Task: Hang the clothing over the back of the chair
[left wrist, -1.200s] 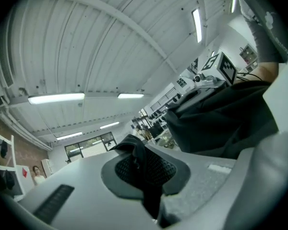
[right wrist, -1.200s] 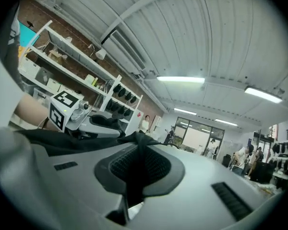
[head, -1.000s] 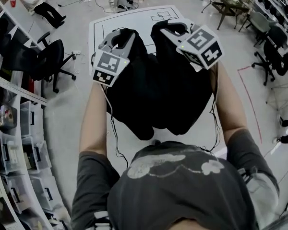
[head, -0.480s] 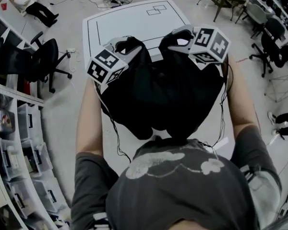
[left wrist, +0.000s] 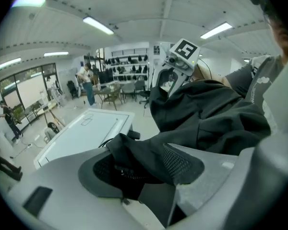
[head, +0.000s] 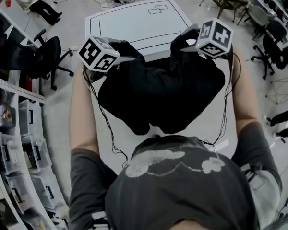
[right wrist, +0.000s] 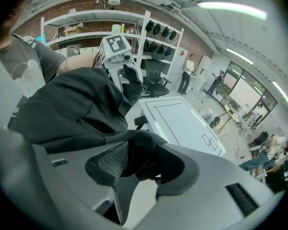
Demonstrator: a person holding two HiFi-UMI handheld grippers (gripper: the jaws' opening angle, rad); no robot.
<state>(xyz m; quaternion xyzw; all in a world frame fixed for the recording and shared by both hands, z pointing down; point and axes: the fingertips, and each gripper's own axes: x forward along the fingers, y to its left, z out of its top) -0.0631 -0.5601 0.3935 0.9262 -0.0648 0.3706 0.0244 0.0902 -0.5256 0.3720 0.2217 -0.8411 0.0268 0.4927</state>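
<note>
A black garment hangs bunched in front of me, between my two grippers, and covers whatever stands under it; no chair back shows. The left gripper is at the garment's upper left corner. In the left gripper view its jaws are opening, and a fold of black cloth lies loosely between the pads. My right gripper is at the upper right corner. Its jaws are opening wide too, with a cloth fold resting between them.
A white table marked with black lines stands just beyond the garment. A black office chair is at the left, beside shelves of bins. More chairs stand at the right. People stand further off in the room.
Both grippers have sunk, tilted downward and moved apart. The garment has dropped lower and spread wider. Both pairs of jaws, shut on the cloth earlier, now stand apart.
</note>
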